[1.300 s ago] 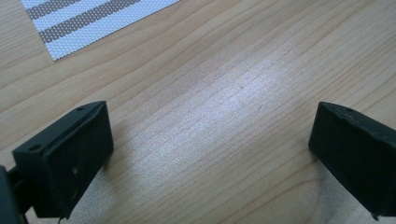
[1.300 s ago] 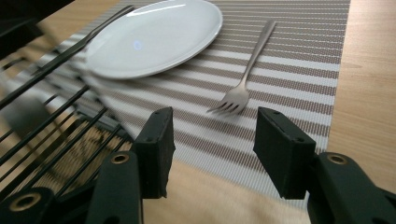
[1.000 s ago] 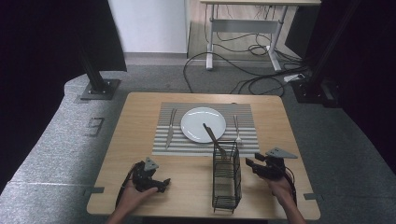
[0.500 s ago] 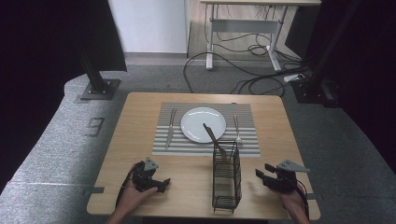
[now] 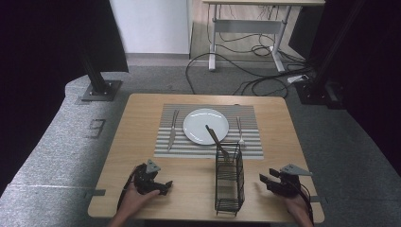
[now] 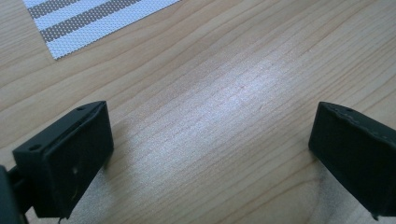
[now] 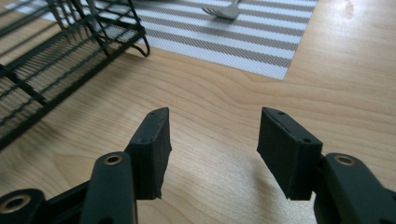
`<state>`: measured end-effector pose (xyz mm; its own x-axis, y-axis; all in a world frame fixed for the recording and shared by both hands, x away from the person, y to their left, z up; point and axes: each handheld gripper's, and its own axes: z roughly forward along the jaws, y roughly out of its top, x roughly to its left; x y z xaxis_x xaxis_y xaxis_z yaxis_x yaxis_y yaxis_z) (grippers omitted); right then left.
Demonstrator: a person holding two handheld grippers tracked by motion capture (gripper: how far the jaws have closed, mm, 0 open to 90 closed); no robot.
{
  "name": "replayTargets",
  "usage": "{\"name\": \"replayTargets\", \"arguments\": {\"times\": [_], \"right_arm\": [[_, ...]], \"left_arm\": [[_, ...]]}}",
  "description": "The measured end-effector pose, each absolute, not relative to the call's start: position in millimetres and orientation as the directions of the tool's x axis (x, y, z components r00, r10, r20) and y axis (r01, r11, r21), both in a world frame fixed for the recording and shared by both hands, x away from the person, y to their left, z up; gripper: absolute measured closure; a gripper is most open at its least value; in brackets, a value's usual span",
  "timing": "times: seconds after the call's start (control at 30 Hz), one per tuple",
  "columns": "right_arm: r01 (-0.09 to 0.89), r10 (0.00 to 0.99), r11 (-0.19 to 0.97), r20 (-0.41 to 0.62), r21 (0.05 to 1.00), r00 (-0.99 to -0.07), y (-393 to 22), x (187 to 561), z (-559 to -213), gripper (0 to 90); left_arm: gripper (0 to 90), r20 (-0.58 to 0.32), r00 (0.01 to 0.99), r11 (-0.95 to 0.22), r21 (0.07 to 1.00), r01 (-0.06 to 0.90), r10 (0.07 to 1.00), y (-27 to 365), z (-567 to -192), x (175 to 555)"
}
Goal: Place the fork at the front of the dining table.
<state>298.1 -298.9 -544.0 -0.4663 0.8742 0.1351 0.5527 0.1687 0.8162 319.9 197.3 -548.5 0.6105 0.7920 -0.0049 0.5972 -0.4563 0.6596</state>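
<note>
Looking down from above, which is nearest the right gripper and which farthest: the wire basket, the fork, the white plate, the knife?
From the right gripper:
1. Wire basket, just beside it toward the table's middle.
2. Fork, on the mat's right side.
3. White plate, mid-mat.
4. Knife, on the mat's left side.

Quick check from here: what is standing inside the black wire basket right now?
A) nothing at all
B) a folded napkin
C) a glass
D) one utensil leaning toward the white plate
D: in the high view a single dark-handled utensil sticks up out of the black wire basket, tilted toward the round white plate on the striped placemat.
</note>
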Motion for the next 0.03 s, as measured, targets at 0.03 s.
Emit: {"name": "replayTargets", "arguments": {"times": [0.03], "right_arm": [[0.556, 0.876, 0.171, 0.132, 0.813, -0.463, -299.0, 298.9, -545.2, 42.2]], "left_arm": [[0.0, -0.005, 0.611, -0.456, 0.66, 0.597, 0.792, 197.3, -548.5, 319.9]]}}
